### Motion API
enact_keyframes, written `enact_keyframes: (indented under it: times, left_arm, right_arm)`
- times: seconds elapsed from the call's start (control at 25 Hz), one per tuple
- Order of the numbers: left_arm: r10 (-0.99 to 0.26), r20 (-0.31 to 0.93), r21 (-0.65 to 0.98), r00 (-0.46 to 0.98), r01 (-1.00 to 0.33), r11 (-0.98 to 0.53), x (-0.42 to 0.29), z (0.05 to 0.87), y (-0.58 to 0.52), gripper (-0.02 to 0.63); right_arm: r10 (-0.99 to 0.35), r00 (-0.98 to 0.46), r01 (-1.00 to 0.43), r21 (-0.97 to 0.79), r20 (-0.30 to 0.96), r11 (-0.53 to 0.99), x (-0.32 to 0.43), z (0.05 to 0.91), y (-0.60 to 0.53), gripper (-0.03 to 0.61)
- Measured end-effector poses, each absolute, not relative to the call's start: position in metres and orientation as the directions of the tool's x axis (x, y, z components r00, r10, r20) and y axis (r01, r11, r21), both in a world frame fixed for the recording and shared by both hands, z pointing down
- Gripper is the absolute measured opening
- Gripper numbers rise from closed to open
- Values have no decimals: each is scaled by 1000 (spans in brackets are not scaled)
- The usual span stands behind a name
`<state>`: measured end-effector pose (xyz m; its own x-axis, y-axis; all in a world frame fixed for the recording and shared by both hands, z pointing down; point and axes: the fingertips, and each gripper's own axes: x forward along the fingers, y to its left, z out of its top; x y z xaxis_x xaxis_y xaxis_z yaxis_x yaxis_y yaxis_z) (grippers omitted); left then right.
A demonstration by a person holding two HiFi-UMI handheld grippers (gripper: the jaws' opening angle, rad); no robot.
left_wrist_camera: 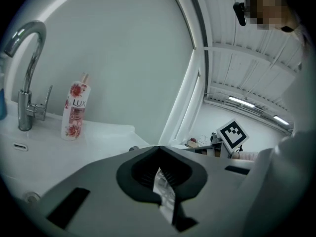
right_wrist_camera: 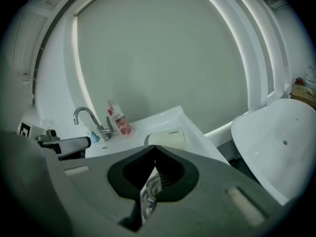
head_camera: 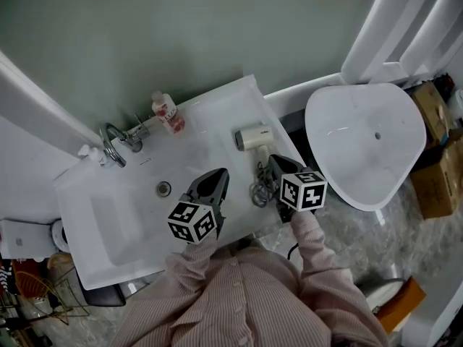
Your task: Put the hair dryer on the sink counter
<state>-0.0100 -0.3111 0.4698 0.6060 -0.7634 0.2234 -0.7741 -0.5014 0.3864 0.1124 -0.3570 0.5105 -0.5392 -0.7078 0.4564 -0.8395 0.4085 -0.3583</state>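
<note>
A cream hair dryer (head_camera: 252,136) lies on the right end of the white sink counter (head_camera: 217,107), and its grey cord (head_camera: 260,191) is coiled near the front edge. In the right gripper view the hair dryer (right_wrist_camera: 168,138) lies just beyond the jaws, and loops of cord (right_wrist_camera: 149,191) show through the slit below them. My right gripper (head_camera: 274,160) hovers beside the dryer's handle end, jaws shut with nothing seen pinched between them. My left gripper (head_camera: 219,173) hangs over the basin's right side, also shut and empty.
A pink-and-white bottle (head_camera: 167,113) and a chrome faucet (head_camera: 116,144) stand at the back of the sink, whose drain (head_camera: 164,189) lies left of the left gripper. An open toilet (head_camera: 365,143) stands close on the right, with cardboard boxes (head_camera: 436,150) beyond it.
</note>
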Motion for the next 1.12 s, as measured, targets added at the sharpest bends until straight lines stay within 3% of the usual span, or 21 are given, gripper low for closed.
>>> enact_keyframes:
  times: [0.56,1.12]
  left_arm:
    - [-792,140,288,594,-790,-542,-22,436,-283,2]
    - [-832,85,247,548,-821,-515,-47,413,-275,2]
  right_arm:
    - [-783,-587,-787,-374,207,491,117,453,-315,6]
    - [-817,-572,-785,-339,75,519,120,402,-294,5]
